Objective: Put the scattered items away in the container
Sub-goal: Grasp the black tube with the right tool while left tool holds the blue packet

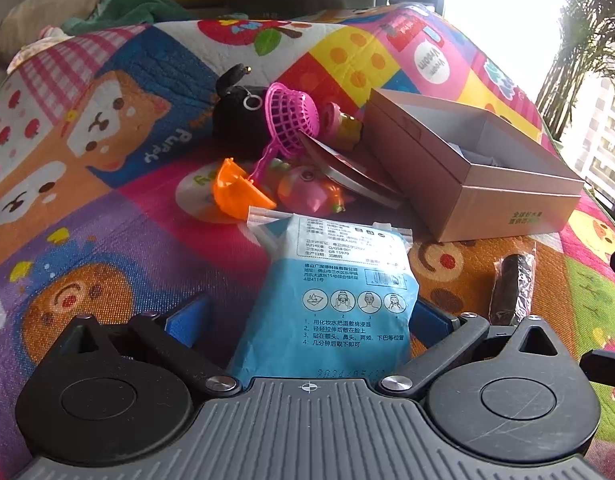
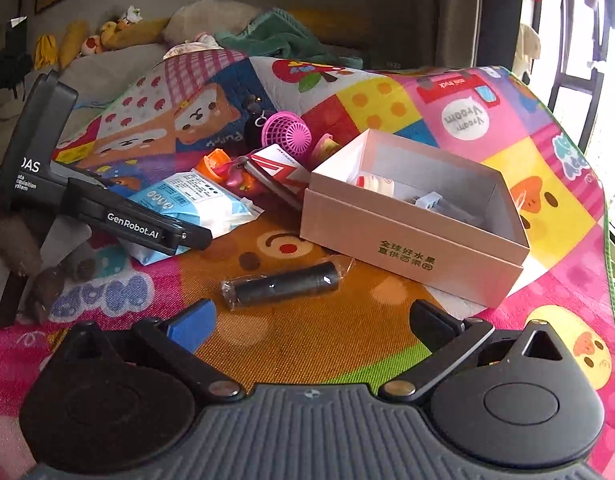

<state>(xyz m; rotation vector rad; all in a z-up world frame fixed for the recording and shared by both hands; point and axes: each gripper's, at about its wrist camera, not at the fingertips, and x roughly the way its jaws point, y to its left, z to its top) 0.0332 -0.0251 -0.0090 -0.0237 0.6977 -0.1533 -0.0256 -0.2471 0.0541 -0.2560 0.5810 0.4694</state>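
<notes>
Blue-padded left gripper (image 1: pixel 307 320) straddles the blue packet (image 1: pixel 327 292), jaws wide, not clamped. Right gripper (image 2: pixel 307 320) gapes over bare mat (image 2: pixel 307 344); wrapped black cylinder (image 2: pixel 283 284) at twelve o'clock, open box (image 2: pixel 411 236) at one.

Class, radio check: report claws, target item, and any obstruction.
Left claw open around blue packet, not closed. Right claw open, empty, facing wrapped dark cylinder. Box open; path unobstructed.
</notes>
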